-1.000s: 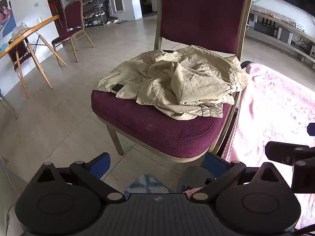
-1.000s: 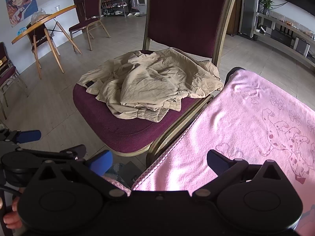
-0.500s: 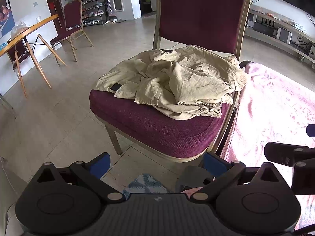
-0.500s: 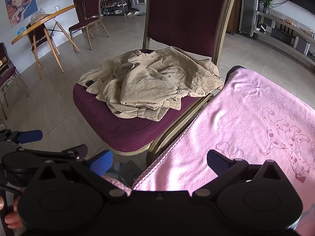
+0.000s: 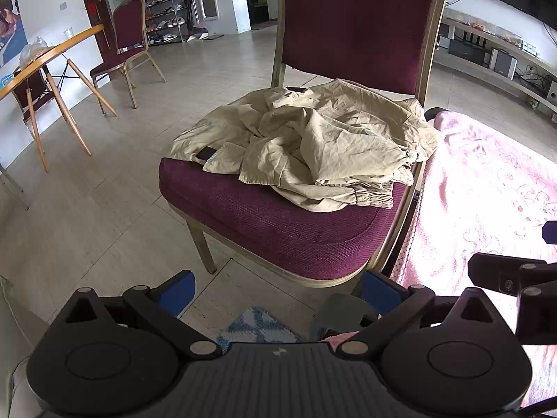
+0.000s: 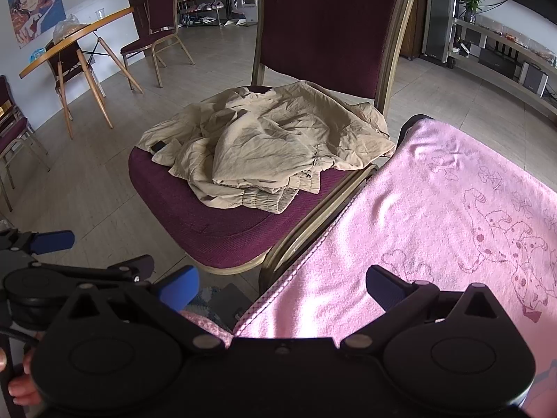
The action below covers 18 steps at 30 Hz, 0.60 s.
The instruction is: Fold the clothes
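Observation:
A crumpled beige garment [image 5: 313, 146] [image 6: 264, 153] lies in a heap on the seat of a maroon chair [image 5: 278, 223] [image 6: 209, 216]. To the right of the chair lies a flat surface under a pink towel [image 5: 487, 188] [image 6: 435, 216] printed with a spotted dog. My left gripper [image 5: 278, 287] hangs open over the floor in front of the chair, well short of the garment. My right gripper [image 6: 282, 284] is open too, above the near edge of the pink towel, with nothing between its fingers. The left gripper [image 6: 52, 244] also shows at the left of the right wrist view.
A wooden table [image 5: 48, 55] and another maroon chair [image 5: 128, 45] stand at the far left on the tiled floor. A shoe rack [image 5: 167, 17] lines the back wall. A low shelf with electronics [image 5: 494, 55] runs along the right. A patterned mat [image 5: 257, 324] lies below me.
Both views have crept slightly toward the chair; the garment sits a touch lower and nearer. Both grippers stay open and hold nothing.

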Each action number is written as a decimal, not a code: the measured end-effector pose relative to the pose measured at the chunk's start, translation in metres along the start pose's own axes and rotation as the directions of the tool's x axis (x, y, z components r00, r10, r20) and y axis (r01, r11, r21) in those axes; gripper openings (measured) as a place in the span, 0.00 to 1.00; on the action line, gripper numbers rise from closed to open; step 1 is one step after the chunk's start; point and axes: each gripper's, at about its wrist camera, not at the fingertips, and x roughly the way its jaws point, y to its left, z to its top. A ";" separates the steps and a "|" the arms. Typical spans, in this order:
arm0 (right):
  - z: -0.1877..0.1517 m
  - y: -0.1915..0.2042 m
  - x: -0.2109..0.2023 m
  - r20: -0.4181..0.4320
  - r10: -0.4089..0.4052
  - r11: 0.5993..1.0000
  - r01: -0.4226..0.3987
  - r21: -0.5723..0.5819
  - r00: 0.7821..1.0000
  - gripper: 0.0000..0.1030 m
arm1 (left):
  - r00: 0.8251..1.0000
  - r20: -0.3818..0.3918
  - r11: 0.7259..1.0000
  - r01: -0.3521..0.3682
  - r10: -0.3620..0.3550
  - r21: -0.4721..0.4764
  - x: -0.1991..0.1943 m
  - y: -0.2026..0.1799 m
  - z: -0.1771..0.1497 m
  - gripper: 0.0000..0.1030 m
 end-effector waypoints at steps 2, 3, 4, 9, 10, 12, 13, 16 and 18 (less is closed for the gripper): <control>0.000 -0.001 0.001 -0.002 0.001 1.000 -0.001 0.001 1.000 1.00 | 1.000 0.000 1.000 0.001 -0.001 -0.001 0.000 0.001 0.000 0.99; 0.001 -0.001 0.001 -0.003 0.001 1.000 -0.001 0.002 1.000 1.00 | 1.000 -0.001 1.000 0.003 -0.003 -0.004 0.001 0.001 0.000 0.99; 0.001 -0.002 0.001 -0.004 0.002 1.000 -0.002 0.003 1.000 1.00 | 1.000 -0.001 1.000 0.006 -0.006 -0.007 0.002 0.002 0.000 0.99; 0.011 -0.017 0.005 0.007 0.016 0.999 -0.016 0.031 1.000 1.00 | 0.999 -0.017 0.998 0.033 -0.033 -0.050 0.019 0.013 0.004 0.99; 0.014 -0.021 0.006 0.017 0.031 0.999 -0.032 0.043 0.999 1.00 | 0.999 -0.020 0.998 0.038 -0.039 -0.060 0.023 0.015 0.005 0.97; 0.026 -0.033 0.011 0.038 0.064 0.995 -0.067 0.079 0.997 1.00 | 0.998 -0.026 0.996 0.049 -0.051 -0.078 0.032 0.019 0.006 0.95; 0.032 -0.039 0.015 0.048 0.075 0.991 -0.080 0.103 0.996 1.00 | 0.998 -0.029 0.995 0.054 -0.057 -0.087 0.036 0.022 0.007 0.89; 0.047 -0.059 0.036 0.070 0.116 0.974 -0.127 0.188 0.991 1.00 | 0.996 -0.038 0.991 0.070 -0.075 -0.115 0.049 0.028 0.010 0.76; 0.057 -0.071 0.056 0.066 0.150 0.957 -0.162 0.242 0.986 1.00 | 0.995 -0.043 0.988 0.081 -0.087 -0.134 0.058 0.032 0.011 0.73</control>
